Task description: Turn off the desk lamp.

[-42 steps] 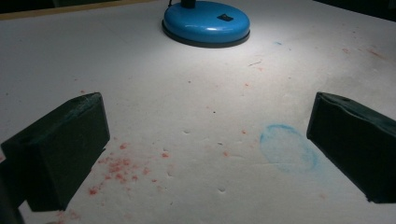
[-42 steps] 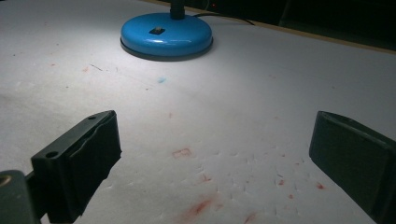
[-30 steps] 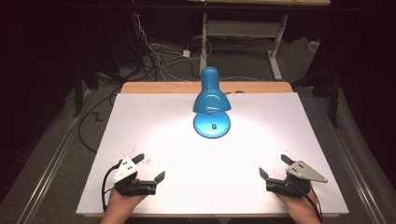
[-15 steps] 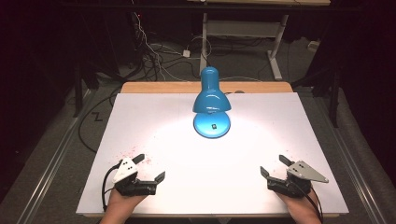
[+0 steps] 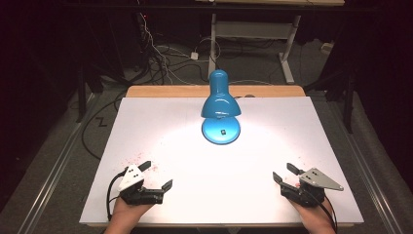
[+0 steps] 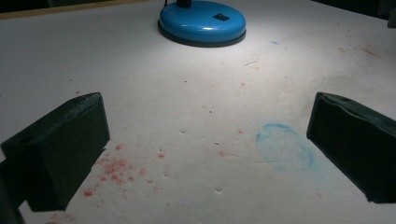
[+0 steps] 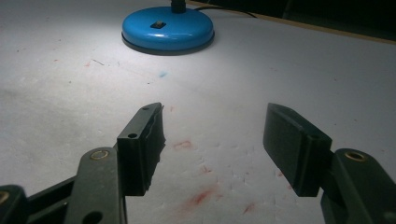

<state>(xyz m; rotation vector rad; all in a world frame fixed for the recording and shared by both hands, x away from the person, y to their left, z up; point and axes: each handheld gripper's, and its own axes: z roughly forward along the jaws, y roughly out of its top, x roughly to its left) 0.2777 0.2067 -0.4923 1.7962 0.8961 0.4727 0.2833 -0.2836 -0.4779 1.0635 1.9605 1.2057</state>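
Observation:
A blue desk lamp (image 5: 220,102) stands lit at the far middle of the white table (image 5: 292,126), its round base (image 5: 221,130) in the pool of light. My left gripper (image 5: 157,175) rests near the front left edge with its jaws wide open and nothing between them; the left gripper view has the lamp base (image 6: 201,21) far ahead. My right gripper (image 5: 282,172) sits near the front right edge. Its jaws have just been closing and stand half apart over bare table (image 7: 212,135), with nothing between them. The lamp base (image 7: 168,27) lies ahead of them.
Red specks (image 6: 112,170) and a faint blue ring (image 6: 284,147) mark the table surface by the left gripper. A wooden strip (image 5: 170,91) runs along the far edge. Cables (image 5: 160,53) and a desk frame (image 5: 287,44) lie on the dark floor beyond.
The right gripper's jaws have drawn closer together. Both hands and the lamp stay where they were.

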